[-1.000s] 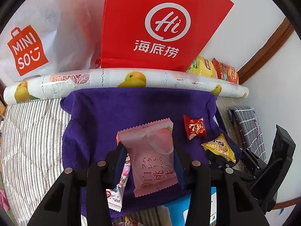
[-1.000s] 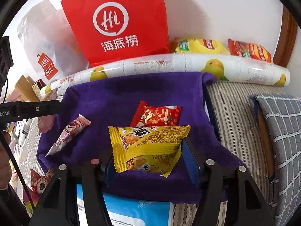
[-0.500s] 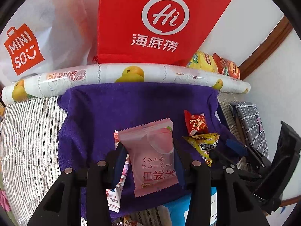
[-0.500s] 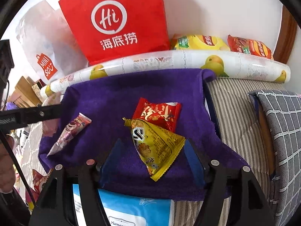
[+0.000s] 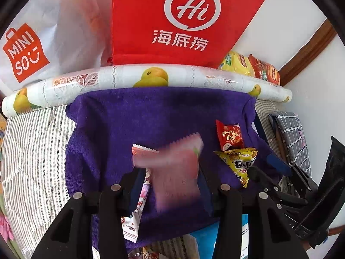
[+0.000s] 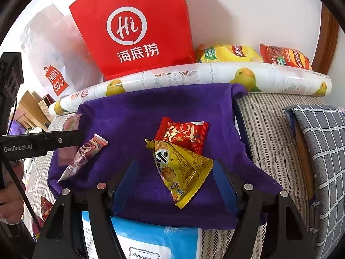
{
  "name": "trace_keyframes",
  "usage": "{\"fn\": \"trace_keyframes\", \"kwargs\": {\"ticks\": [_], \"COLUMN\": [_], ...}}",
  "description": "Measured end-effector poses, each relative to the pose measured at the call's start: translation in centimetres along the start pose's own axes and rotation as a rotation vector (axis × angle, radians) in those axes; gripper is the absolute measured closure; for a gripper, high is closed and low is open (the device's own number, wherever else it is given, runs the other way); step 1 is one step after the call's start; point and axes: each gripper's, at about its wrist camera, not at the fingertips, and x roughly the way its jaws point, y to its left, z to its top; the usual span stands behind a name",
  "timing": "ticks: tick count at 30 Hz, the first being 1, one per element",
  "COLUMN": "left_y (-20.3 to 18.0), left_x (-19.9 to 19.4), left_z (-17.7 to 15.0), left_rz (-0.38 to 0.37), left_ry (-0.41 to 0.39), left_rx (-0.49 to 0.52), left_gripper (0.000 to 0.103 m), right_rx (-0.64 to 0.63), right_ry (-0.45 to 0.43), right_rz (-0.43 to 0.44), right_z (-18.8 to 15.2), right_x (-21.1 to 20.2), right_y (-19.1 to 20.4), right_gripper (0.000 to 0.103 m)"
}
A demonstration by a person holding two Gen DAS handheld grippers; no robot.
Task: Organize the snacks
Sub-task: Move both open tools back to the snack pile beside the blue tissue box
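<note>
Yellow snack packet (image 6: 181,172) on purple towel (image 6: 138,112), between parted jaws.

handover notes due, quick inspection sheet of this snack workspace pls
surface: purple towel spread over a striped cover.
job's things: yellow packet overlapping red packet; pink packet, motion-blurred; cone-shaped packet at towel's left.
clutter: blue-and-white pack at the near edge.
grippers: right gripper open around the yellow packet; left gripper, grip unclear.
cables: black cord at far left.
surroundings: red Hi bag, Miniso bag, fruit-print roll, chip bags, checked cushion.
</note>
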Motion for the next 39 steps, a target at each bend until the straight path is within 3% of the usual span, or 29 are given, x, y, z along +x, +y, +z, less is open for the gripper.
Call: {"fn": "trace_keyframes", "kwargs": {"ticks": [7,16,21,25,33,39], "left_y": [-0.3,-0.5,-0.9,-1.8,-2.9,-4.6], "left_x": [-1.1,-3.5,-5.3,-6.9,-10.9,-13.3], "left_z": [0.1,0.0,-0.3,-0.6,-1.5,-3.3], "left_rz": [-0.017,-0.038,-0.059,-0.015,-0.018,-0.023], "left_ry": [-0.035,-0.08,-0.113,-0.156,-0.24,-0.277], "left_rx": [0.014,0.014,0.02,0.052,0.081,0.128], "left_gripper": [0.045,0.044,0.044,0.044,0.044,0.044], "right_rx": [0.007,0.031,0.024,0.028,0.031,0.039], "right_ry": [-0.006,-0.053,-0.084,-0.128,-0.122,-0.201], "right_rz": [-0.001,0.029,-0.019,-0.07,-0.213,-0.169], "right_z": [0.0,0.0,-0.3,-0.6,-2.1,-4.5], "right_x": [-0.2,-1.6,-4.2,-7.1,-11.6,-15.1], "right_y": [-0.1,0.3,1.1,1.4,2.2,2.1], "right_gripper": [0.031,0.031,0.03,0.014,0.013,0.013]}}
